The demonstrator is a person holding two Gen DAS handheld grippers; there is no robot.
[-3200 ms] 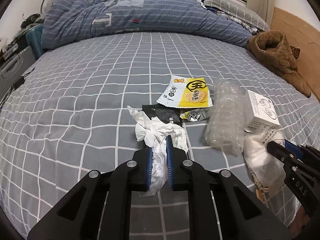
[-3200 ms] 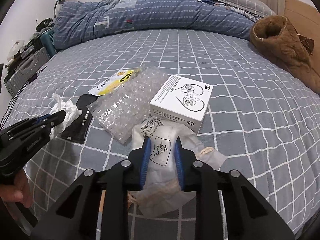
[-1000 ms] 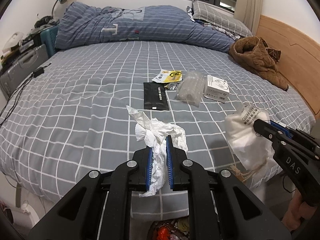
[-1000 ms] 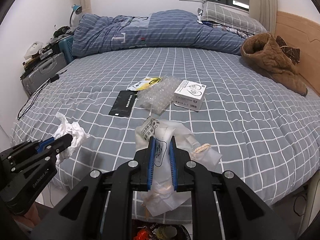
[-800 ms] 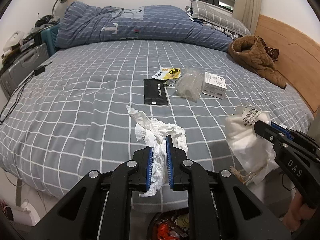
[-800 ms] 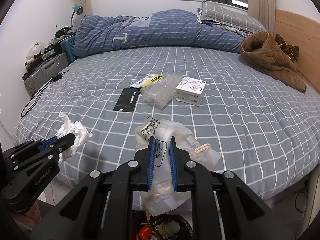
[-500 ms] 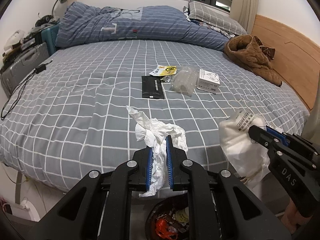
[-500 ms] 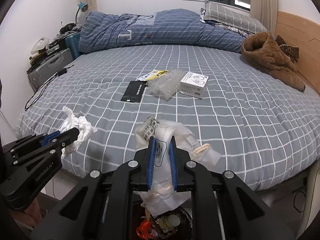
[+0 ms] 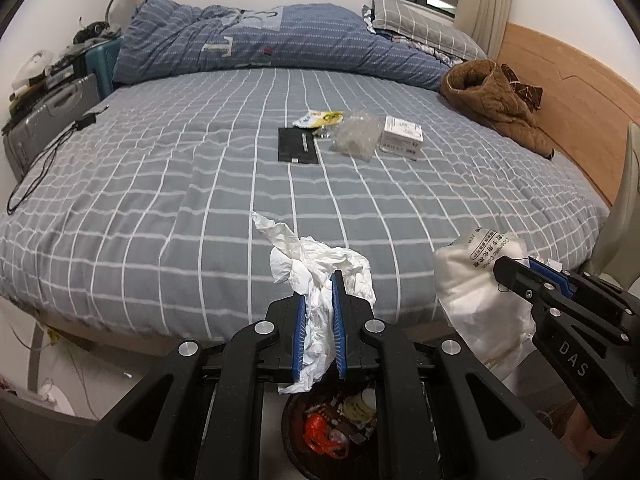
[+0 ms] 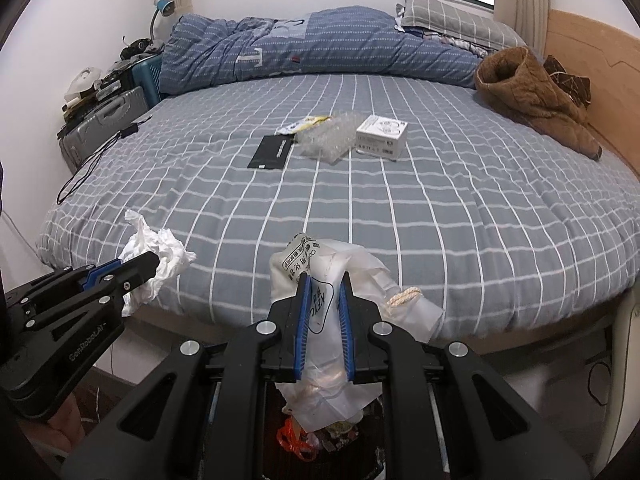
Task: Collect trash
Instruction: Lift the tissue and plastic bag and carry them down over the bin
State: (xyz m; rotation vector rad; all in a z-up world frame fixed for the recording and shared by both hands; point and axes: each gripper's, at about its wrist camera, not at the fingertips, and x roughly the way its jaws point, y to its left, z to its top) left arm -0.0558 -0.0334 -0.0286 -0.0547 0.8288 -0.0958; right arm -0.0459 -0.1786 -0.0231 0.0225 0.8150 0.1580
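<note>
My left gripper [image 9: 319, 280] is shut on a crumpled white tissue [image 9: 316, 264], held past the bed's near edge above a dark trash bin [image 9: 336, 432] with rubbish inside. My right gripper [image 10: 323, 280] is shut on a clear plastic bag [image 10: 332, 276] with printed text, also above the trash bin [image 10: 316, 436]. Each gripper shows in the other's view: the right gripper [image 9: 504, 270] at the right, the left gripper [image 10: 150, 262] at the left. On the bed lie a black packet [image 9: 298, 145], a yellow snack wrapper [image 9: 318, 117], bubble wrap [image 9: 356, 136] and a small white box [image 9: 401, 136].
A folded blue duvet [image 9: 280, 40] and a pillow [image 9: 424, 28] lie at the bed's far side. A brown jacket [image 9: 492, 96] rests by the wooden headboard [image 9: 576, 96]. A grey suitcase [image 9: 48, 120] and a black cable [image 9: 48, 160] are at the left.
Both grippers have drawn back from the bed with their loads; the trash on the bed looks farther away, and the bin below has come more fully into view.
</note>
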